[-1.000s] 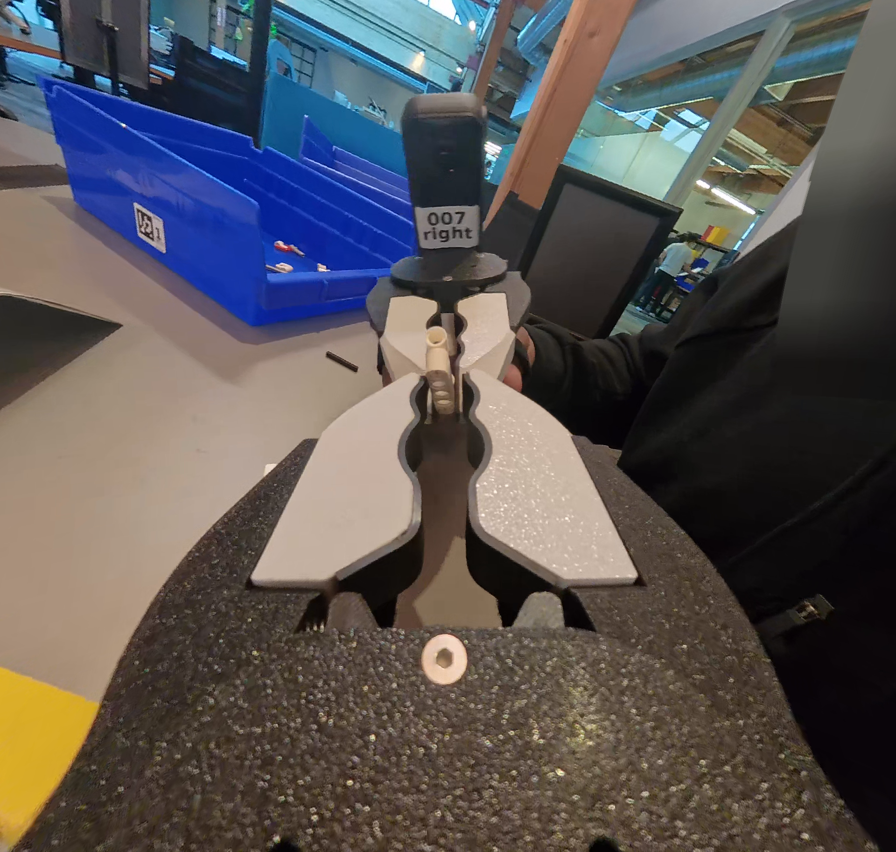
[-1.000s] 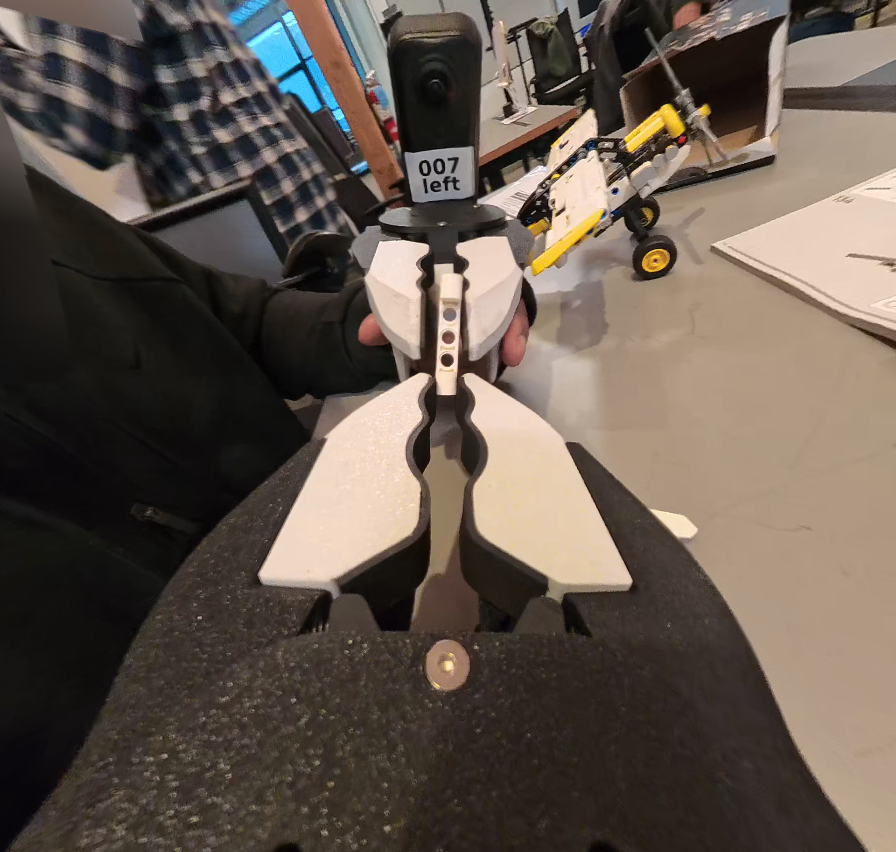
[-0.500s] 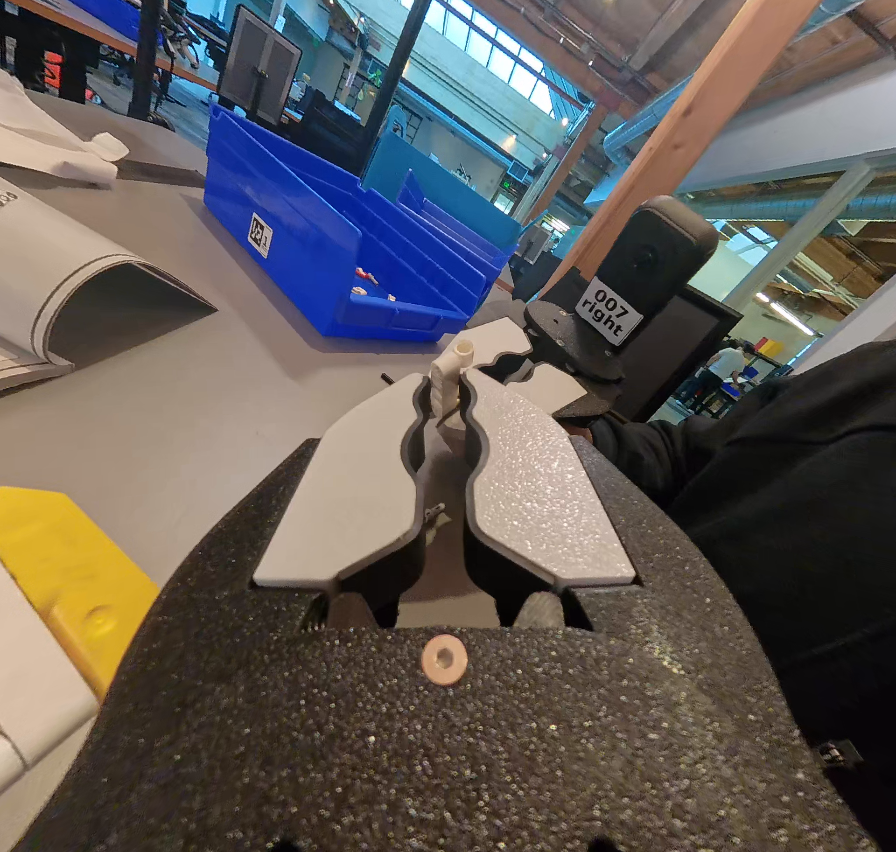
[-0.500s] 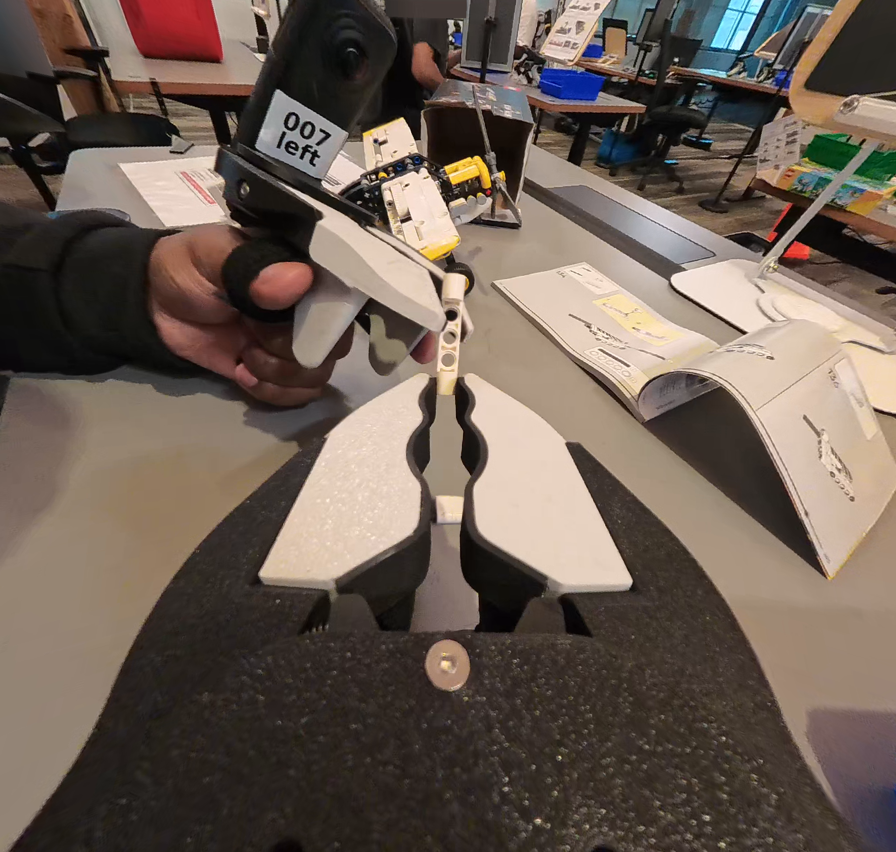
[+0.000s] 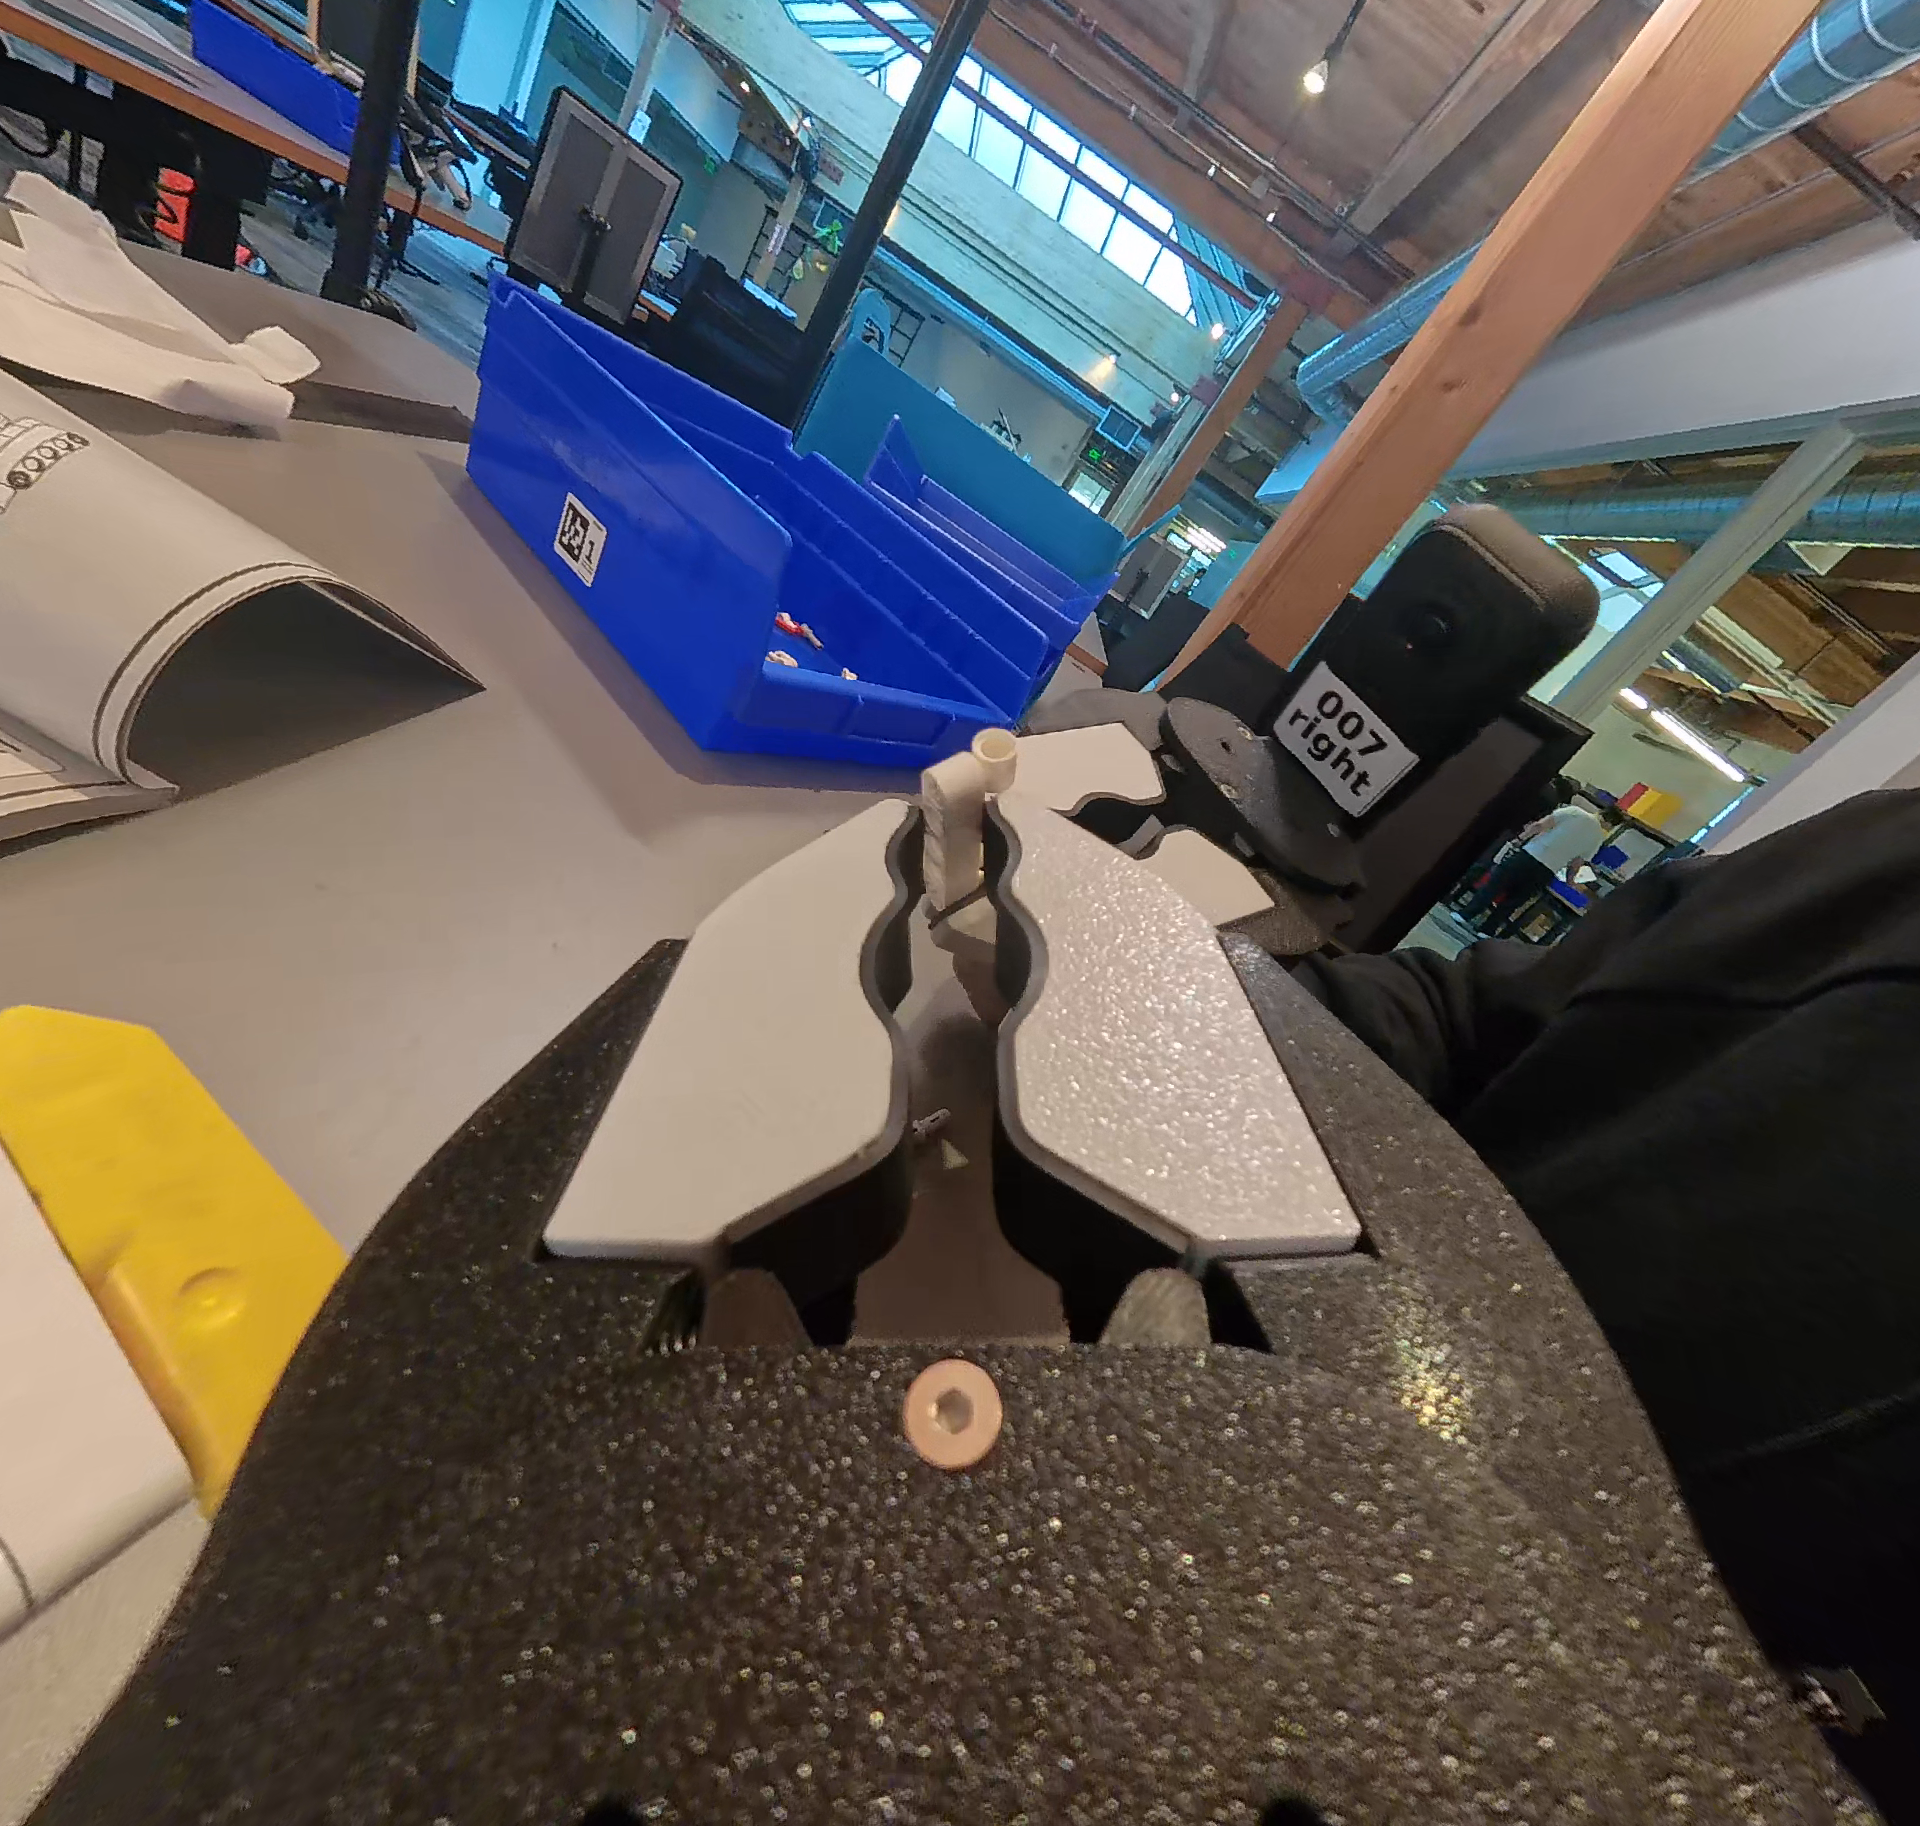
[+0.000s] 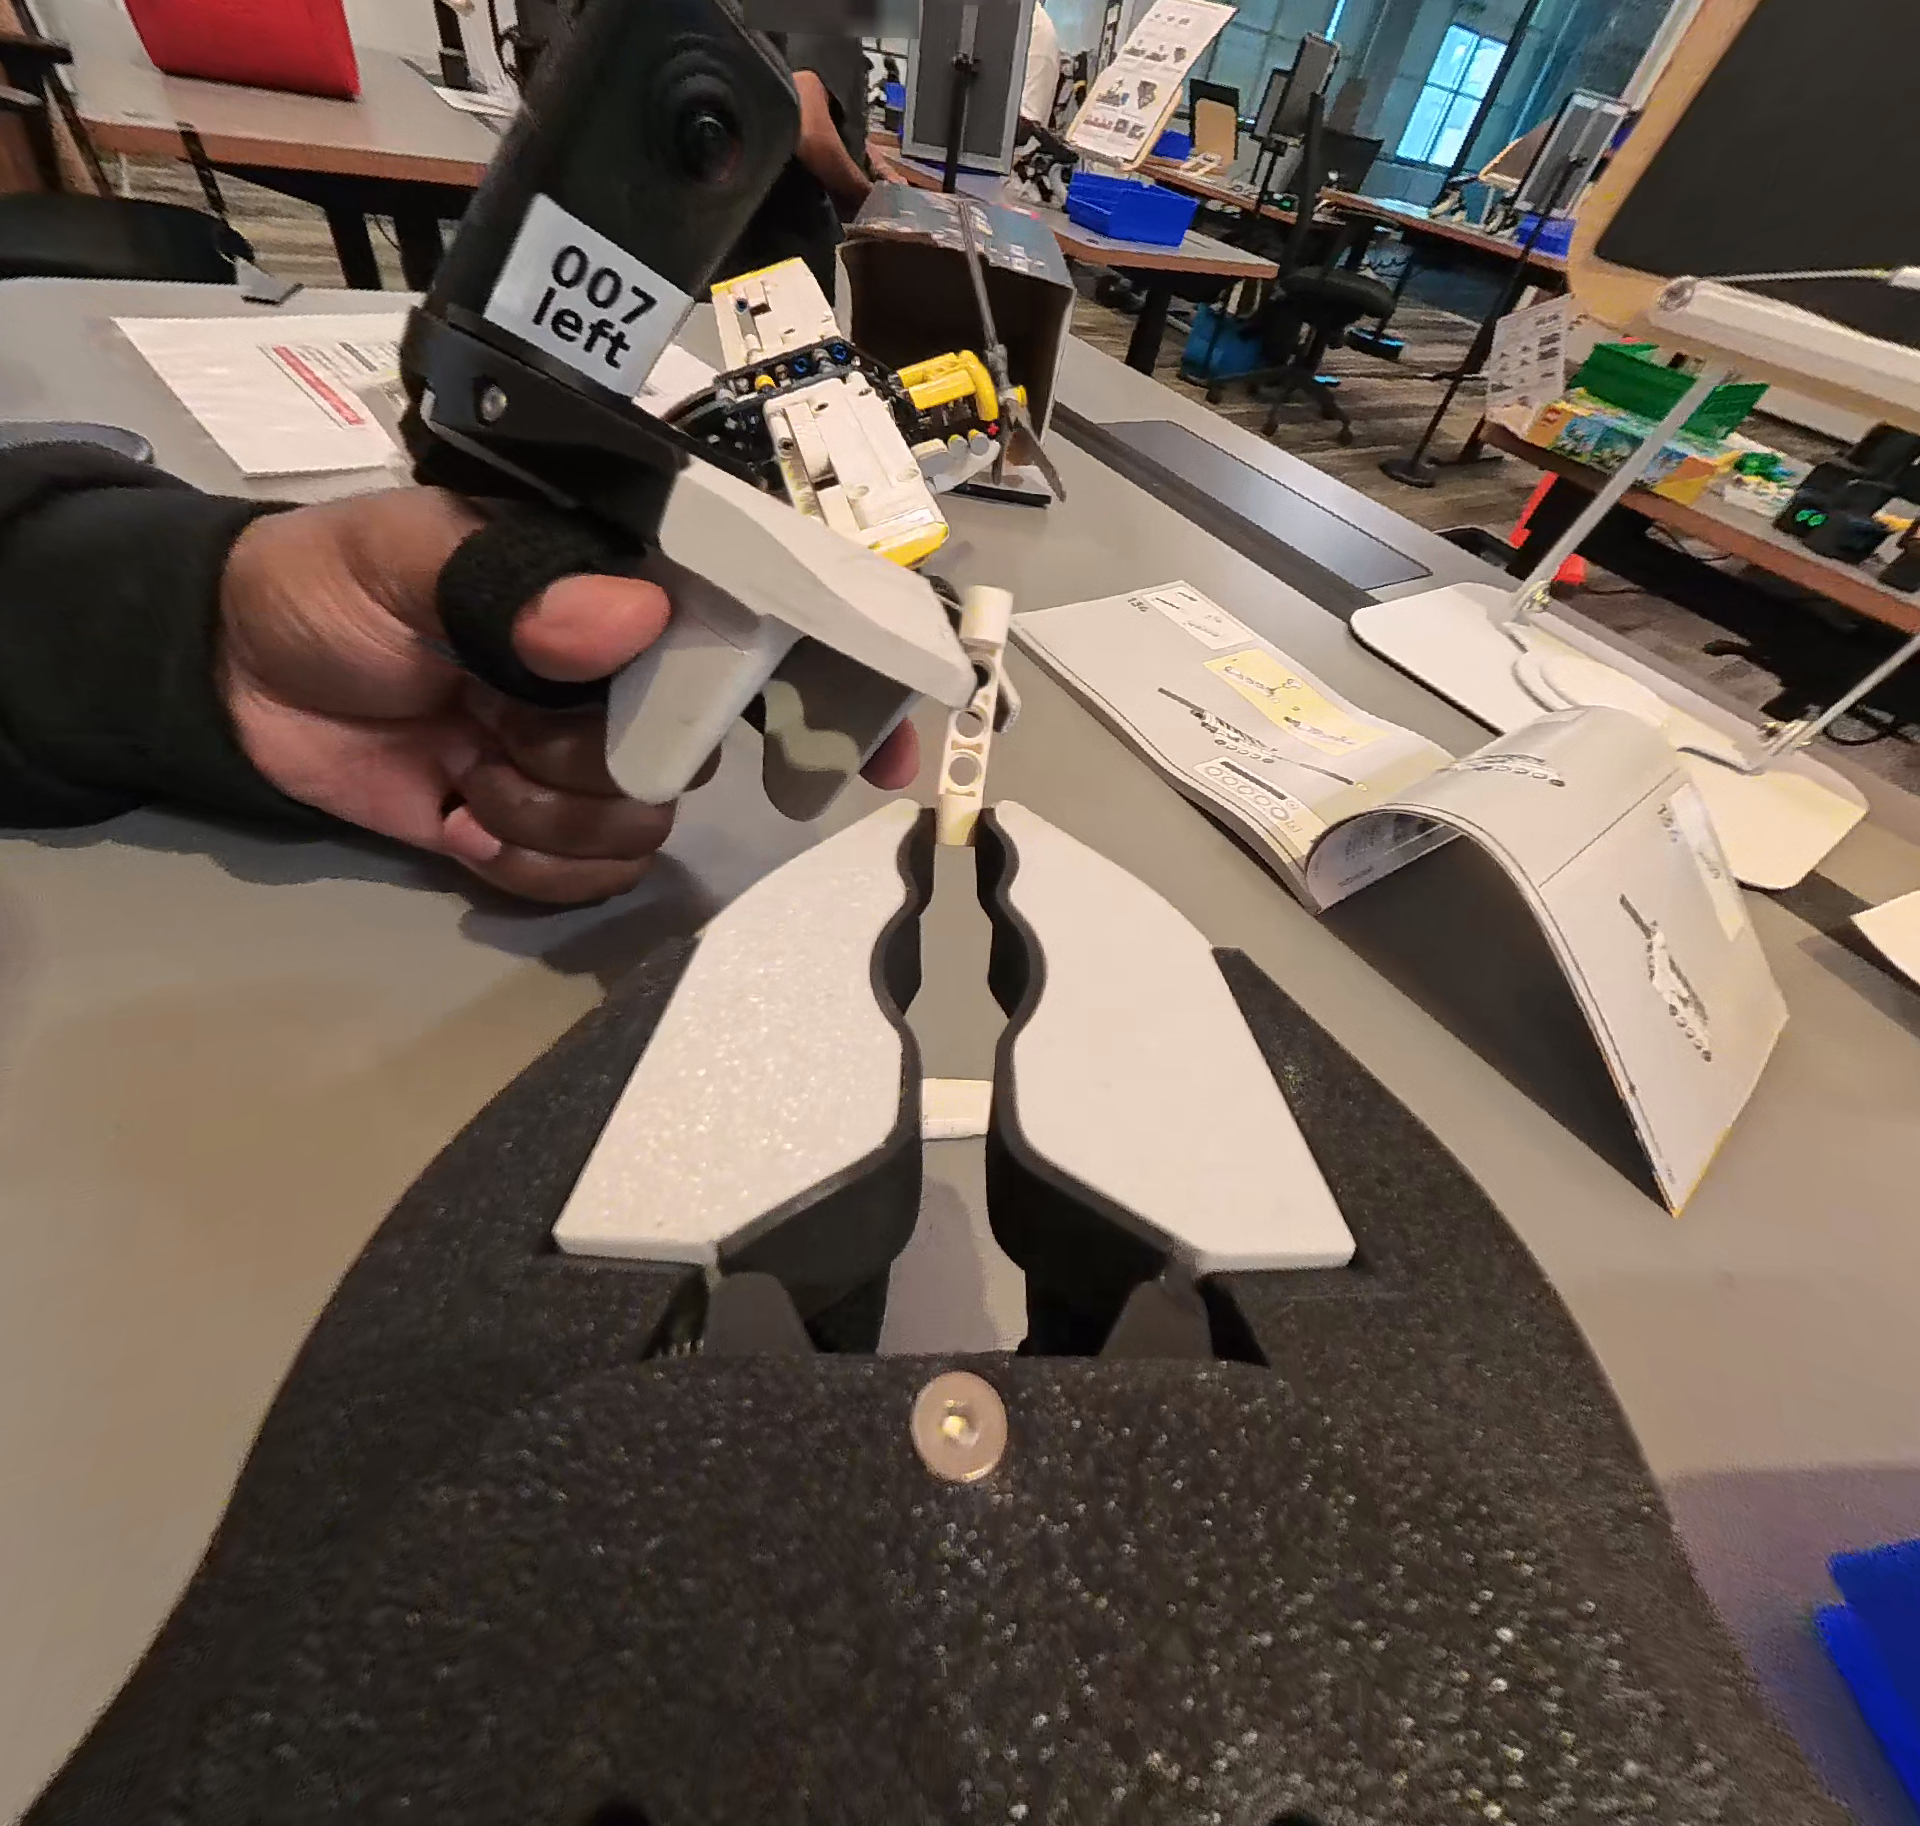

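Left tool (image 5: pixel 961 846) and right tool (image 6: pixel 958 826) clamping white beam (image 6: pixel 971 727) (opposite ends), above table (image 6: pixel 260 997)

Your left tongs (image 5: pixel 954 820) wear a black, speckled foam-like body with one round metal screw (image 5: pixel 952 1411) set just behind the fingers. Each finger (image 5: pixel 1143 1059) is a pale grey textured plate with a wavy black inner edge. Your right tongs (image 6: pixel 958 820) are built the same way, screw (image 6: pixel 958 1427) included. Above each set of fingers, on a round black mount, stands a black capsule-shaped camera (image 6: pixel 665 114) bearing a white sticker with black print. You wear a black sleeve (image 6: pixel 94 623) and a black fabric band (image 6: pixel 499 592) round one finger of your left hand (image 6: pixel 416 696).
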Demonstrator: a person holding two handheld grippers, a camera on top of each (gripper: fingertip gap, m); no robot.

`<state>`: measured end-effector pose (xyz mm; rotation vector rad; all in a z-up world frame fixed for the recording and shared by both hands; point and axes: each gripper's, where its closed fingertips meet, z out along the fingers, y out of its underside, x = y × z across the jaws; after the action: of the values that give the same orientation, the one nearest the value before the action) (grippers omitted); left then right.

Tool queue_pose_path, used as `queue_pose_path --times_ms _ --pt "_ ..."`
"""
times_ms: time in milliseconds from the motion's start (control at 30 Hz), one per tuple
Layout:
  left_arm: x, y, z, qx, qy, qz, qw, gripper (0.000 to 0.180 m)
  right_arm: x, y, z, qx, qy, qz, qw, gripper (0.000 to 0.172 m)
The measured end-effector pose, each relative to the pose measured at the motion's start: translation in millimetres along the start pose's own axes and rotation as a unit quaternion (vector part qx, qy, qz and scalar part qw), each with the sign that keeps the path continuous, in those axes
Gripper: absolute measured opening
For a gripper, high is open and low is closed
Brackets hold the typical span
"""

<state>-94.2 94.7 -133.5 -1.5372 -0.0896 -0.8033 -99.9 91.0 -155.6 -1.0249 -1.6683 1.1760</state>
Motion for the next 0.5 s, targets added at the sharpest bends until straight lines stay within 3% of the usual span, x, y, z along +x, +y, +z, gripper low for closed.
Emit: queue_pose_path --times_ms 300,500 --pt "-1.1 0.2 -2.0 -0.002 -0.002 0.005 1.000 0.010 -2.0 2.4 -1.1 -0.002 -0.026 0.019 0.999 0.008" --pt "-1.8 -2.8 -3.9 0.005 -0.003 -0.002 1.000 0.011 -0.7 -0.2 -6.2 0.012 -0.067 0.073 0.995 0.020"
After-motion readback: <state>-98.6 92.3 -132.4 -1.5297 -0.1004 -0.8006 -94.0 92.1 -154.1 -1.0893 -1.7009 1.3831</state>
